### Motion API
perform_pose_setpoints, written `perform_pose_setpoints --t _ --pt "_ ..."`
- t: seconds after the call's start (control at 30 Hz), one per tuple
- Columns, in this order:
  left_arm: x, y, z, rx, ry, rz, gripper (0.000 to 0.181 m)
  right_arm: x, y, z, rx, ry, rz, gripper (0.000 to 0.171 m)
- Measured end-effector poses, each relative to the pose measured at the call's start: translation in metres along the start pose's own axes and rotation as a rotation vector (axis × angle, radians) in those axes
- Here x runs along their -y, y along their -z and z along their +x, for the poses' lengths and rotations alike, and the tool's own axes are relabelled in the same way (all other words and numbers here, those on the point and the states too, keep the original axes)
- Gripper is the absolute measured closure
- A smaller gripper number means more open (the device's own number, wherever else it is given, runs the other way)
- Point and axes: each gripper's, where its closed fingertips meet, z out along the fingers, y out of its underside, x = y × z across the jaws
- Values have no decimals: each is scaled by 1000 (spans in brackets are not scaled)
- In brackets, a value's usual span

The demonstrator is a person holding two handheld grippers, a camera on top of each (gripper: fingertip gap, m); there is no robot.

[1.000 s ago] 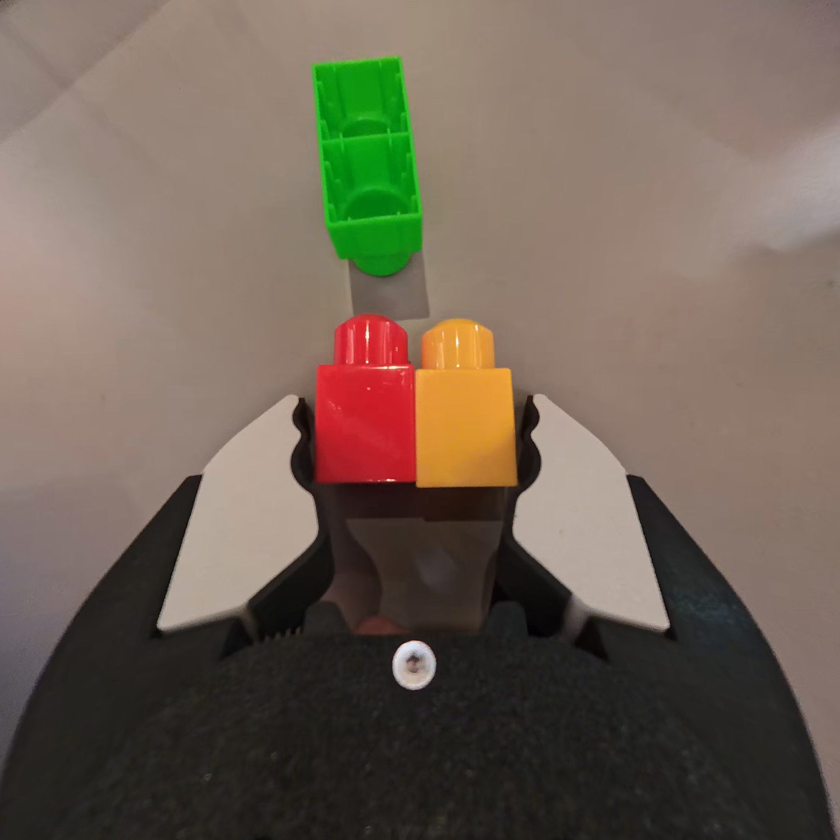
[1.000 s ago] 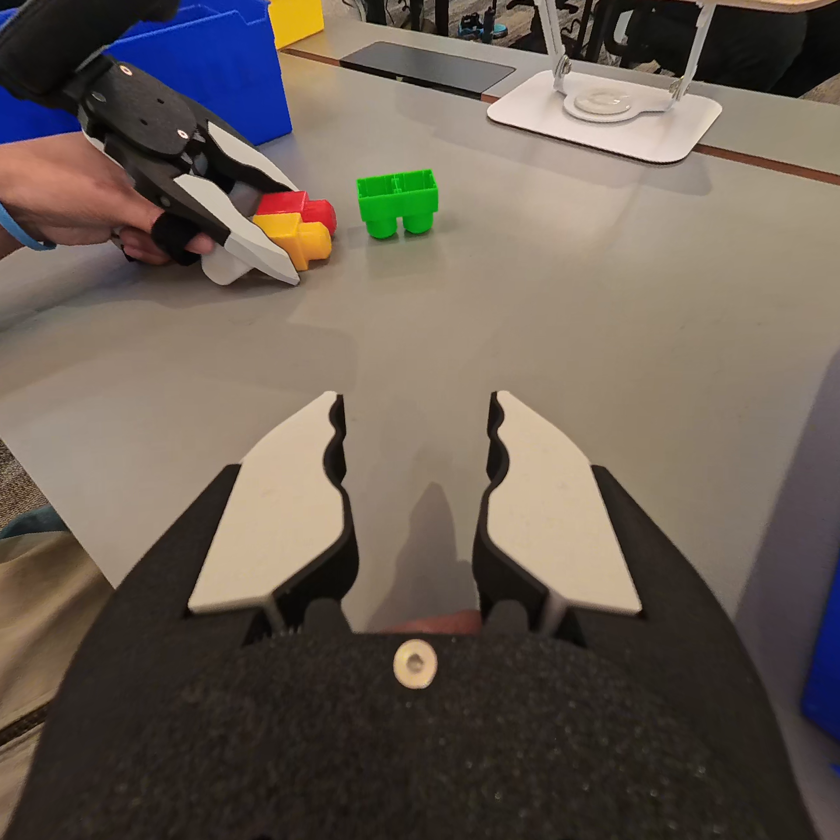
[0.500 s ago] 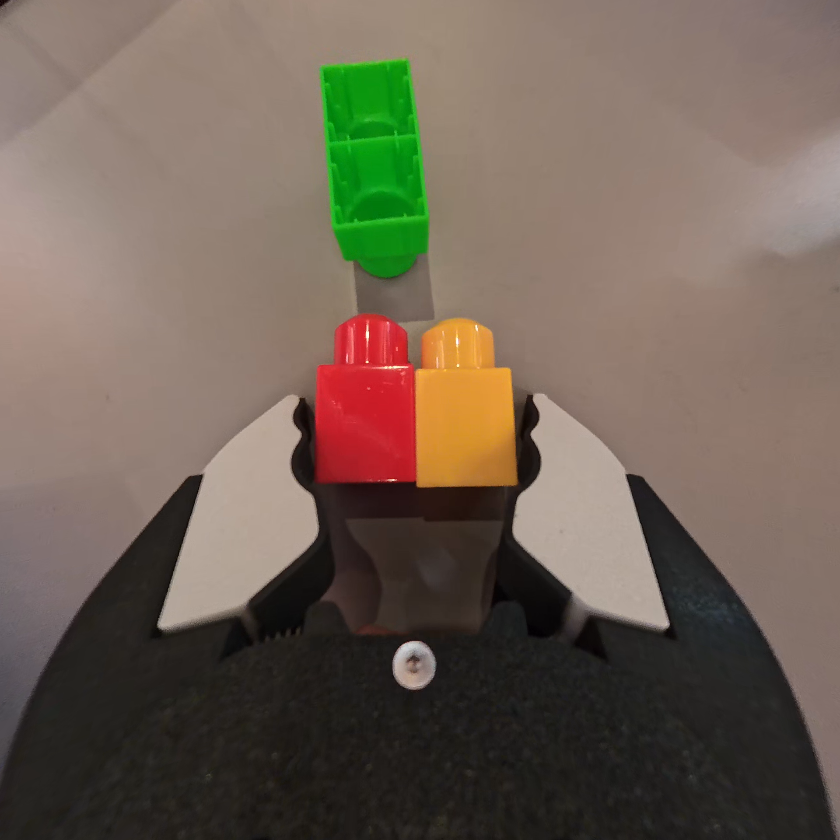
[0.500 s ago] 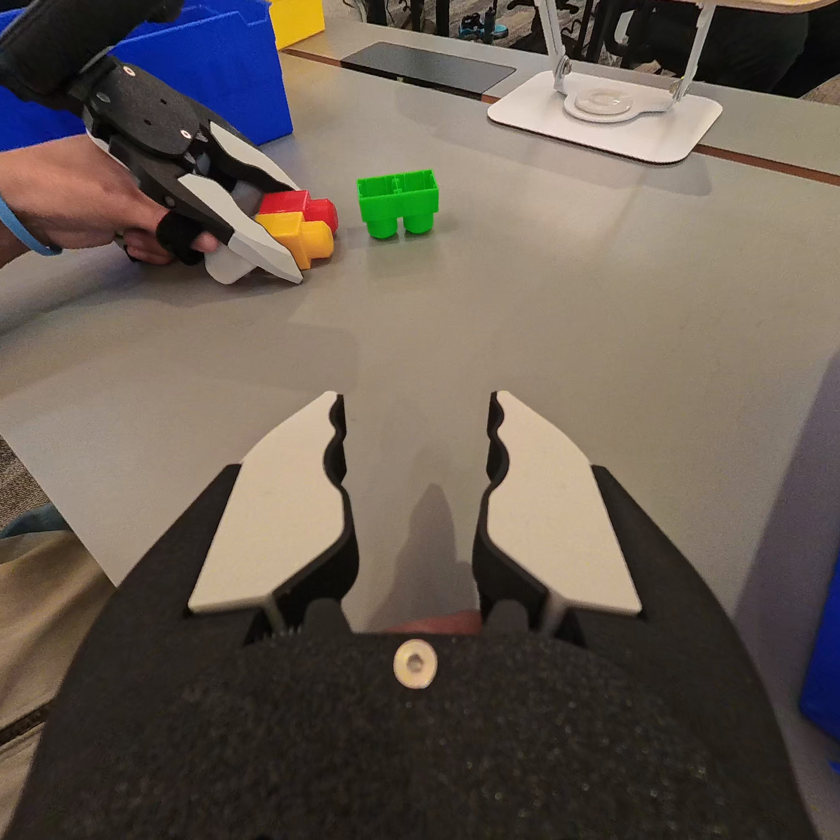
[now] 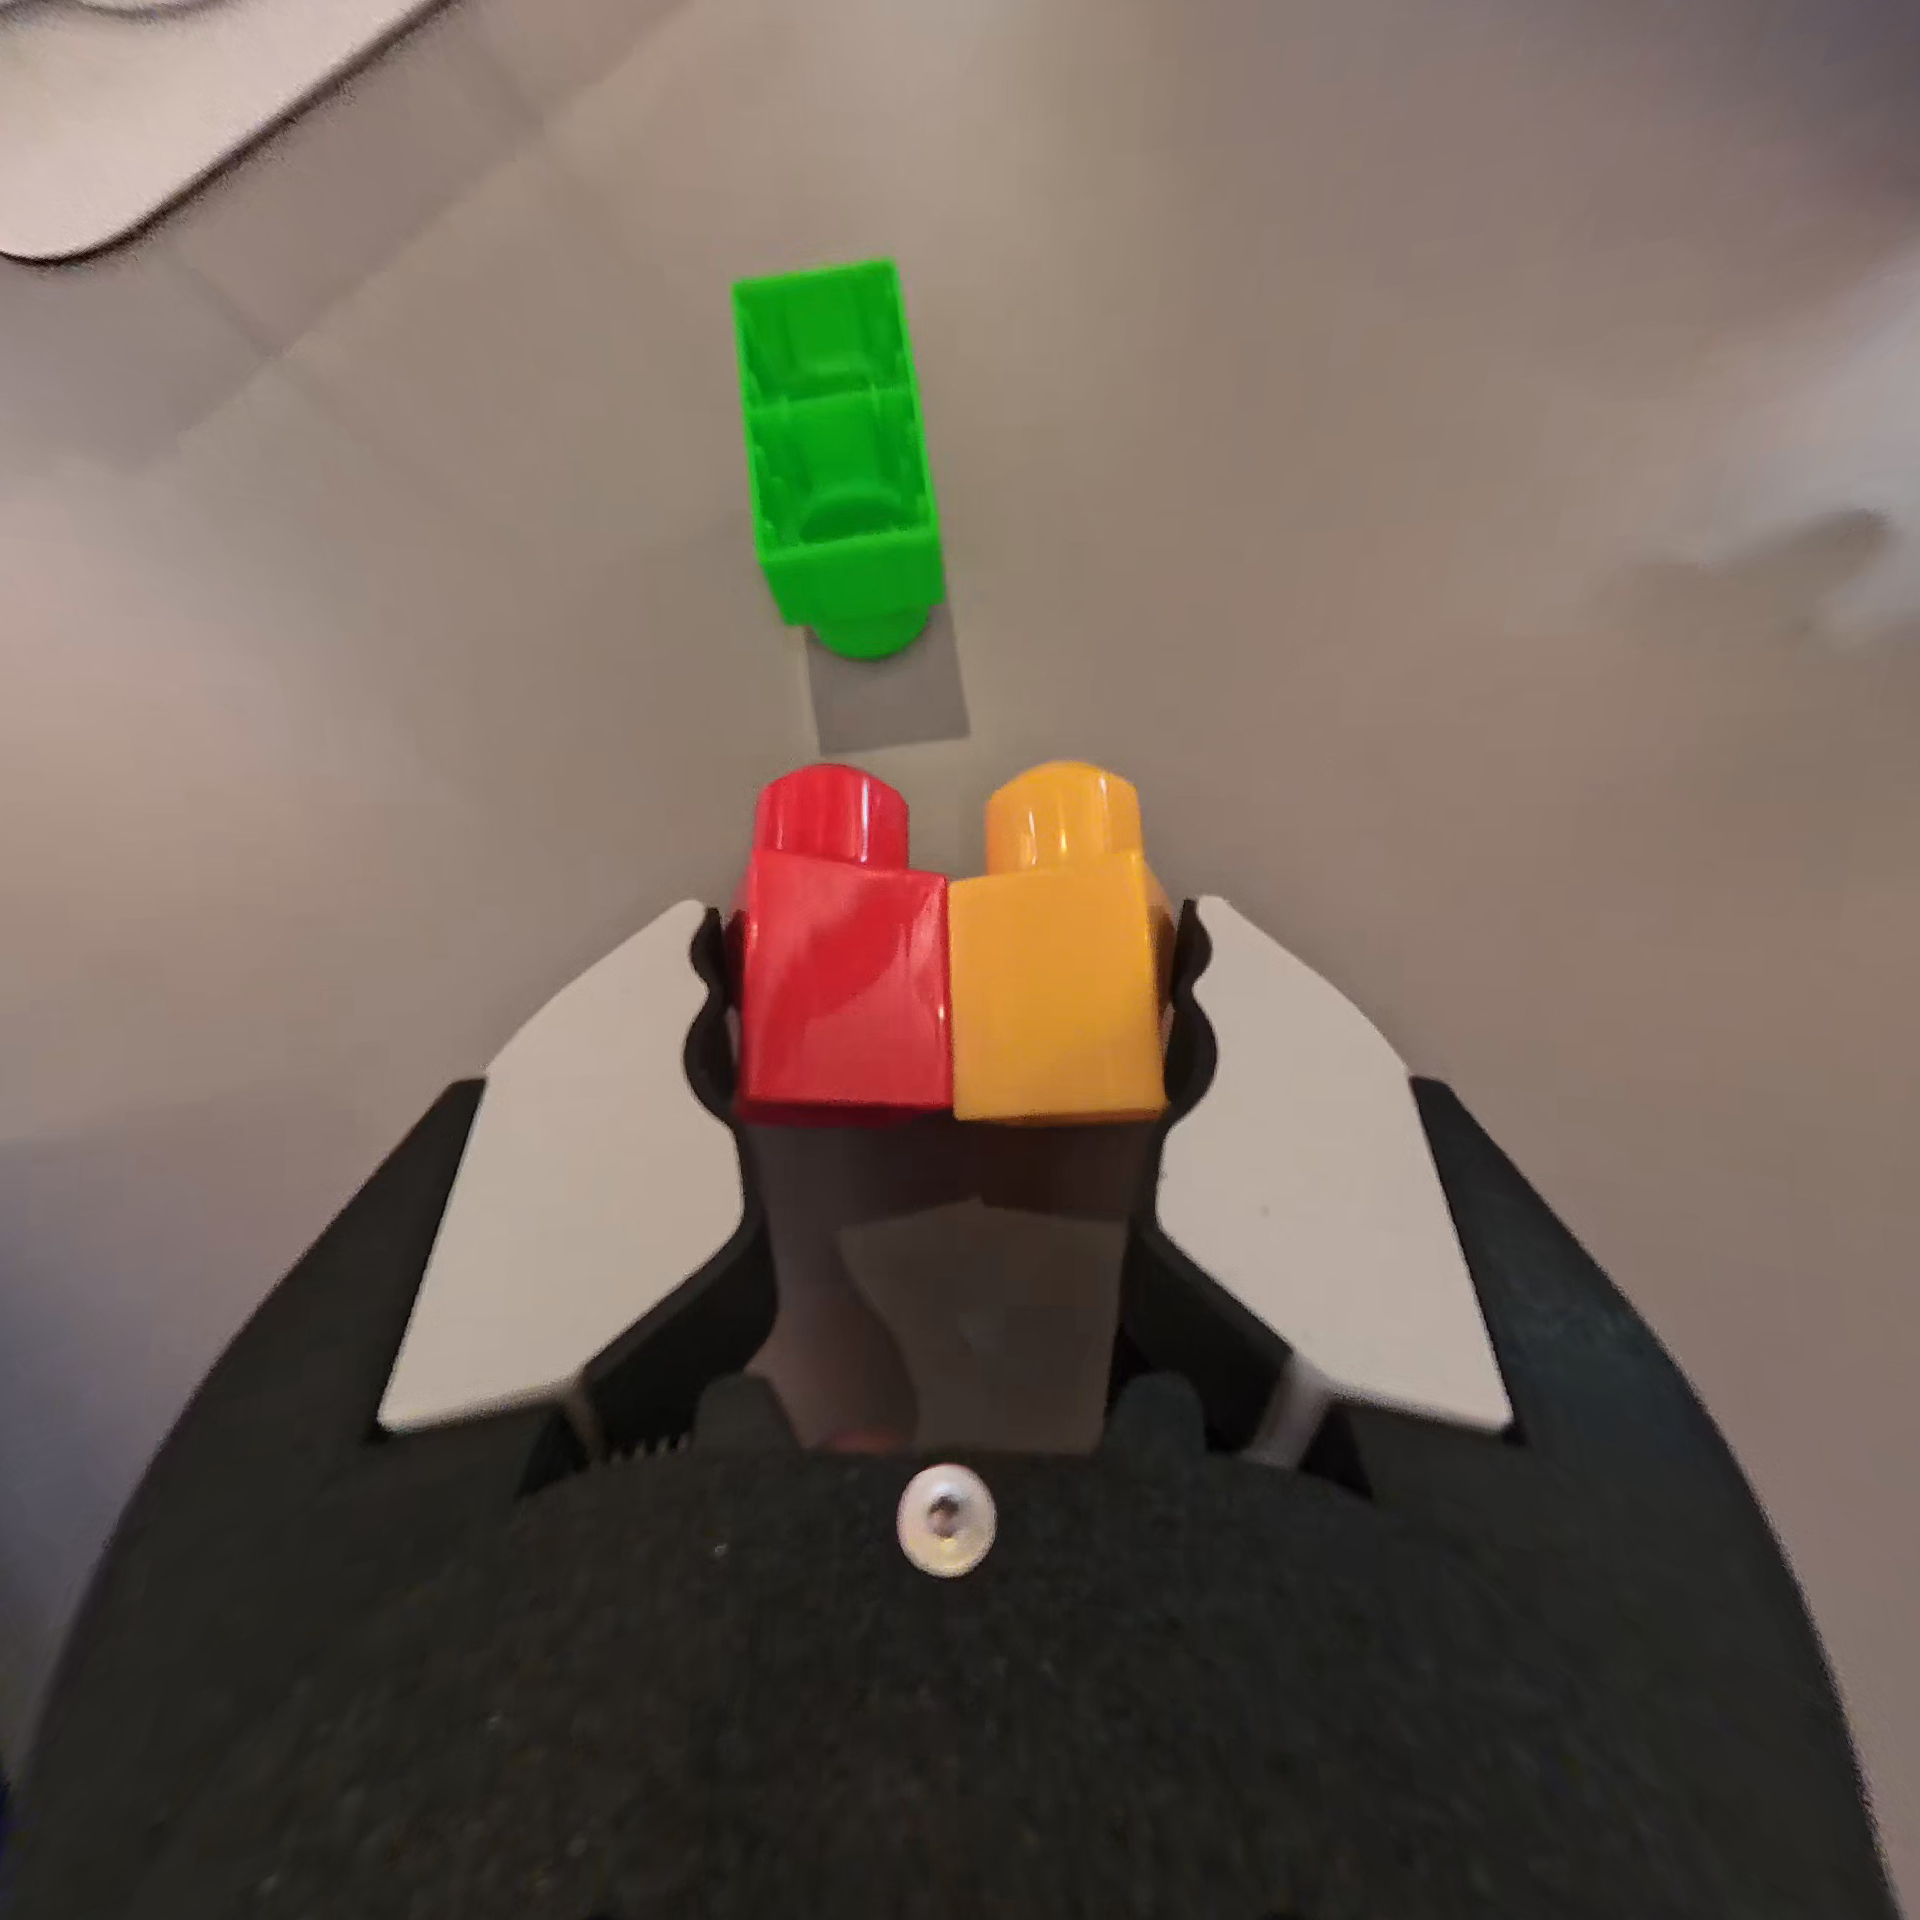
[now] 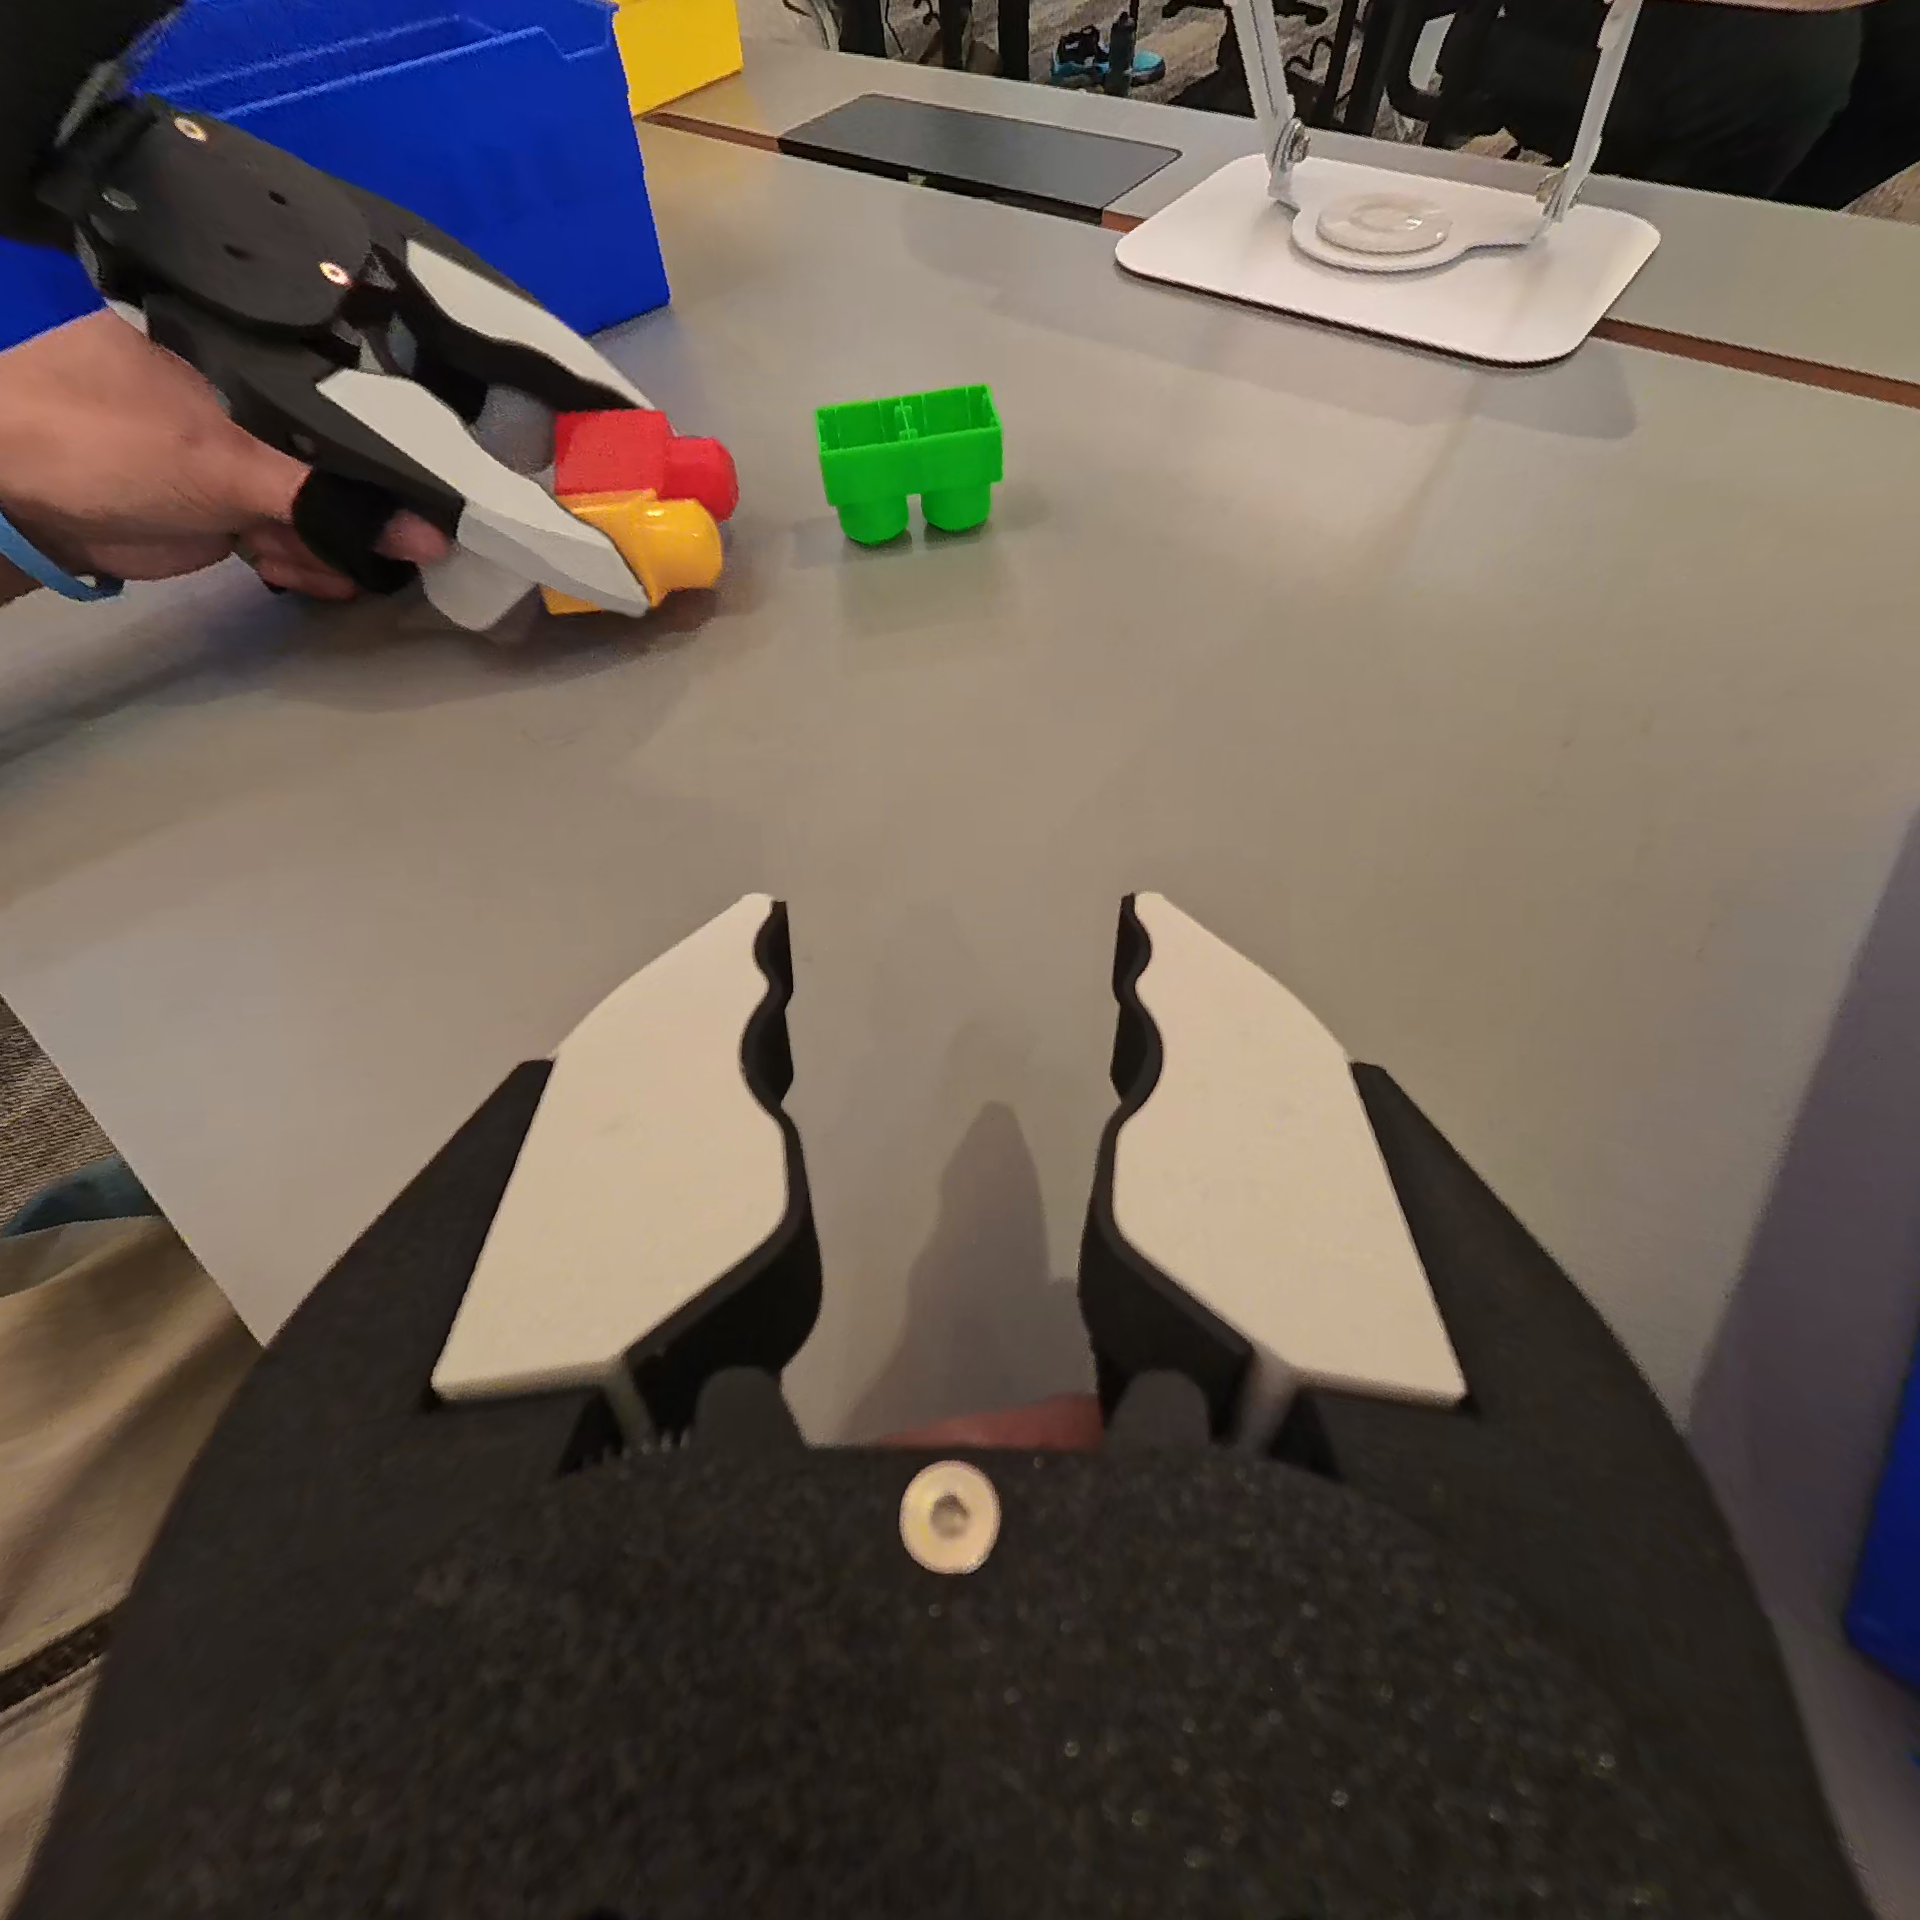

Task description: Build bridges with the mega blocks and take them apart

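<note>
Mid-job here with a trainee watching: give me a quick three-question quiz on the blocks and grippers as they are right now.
1. True or false: the green block stands studs-down on the table.
2. Which blocks does the left gripper hold? A) green only B) red and orange C) none
3. What is between the right gripper fingers?

Key: 1 true. 2 B: red block, orange block, side by side. 3 nothing; it is open.

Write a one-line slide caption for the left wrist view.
Left gripper clamps a red block and an orange block side by side, studs toward an upside-down green block on the grey table.
</note>
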Motion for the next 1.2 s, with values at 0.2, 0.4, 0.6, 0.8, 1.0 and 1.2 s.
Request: perform_pose_setpoints --t 0.2,0.4,0.6,0.8,1.0,1.2 --pt "-7 -1 0 -1 8 -31 98 0 -2 -4 6 6 -5 112" --pt "-17 -5 3 -36 28 -98 93 0 0 -2 2 3 -3 112" --pt "-16 -5 3 -56 6 -85 93 0 0 -5 8 6 -1 112" --pt "-16 -5 5 -69 -1 -83 94 1 0 -6 9 9 -1 112" --pt "-16 -5 8 -74 -14 -80 94 1 0 -5 7 7 -1 112" --pt "-12 -1 8 -68 -10 -48 95 1 0 -5 6 7 -1 112"
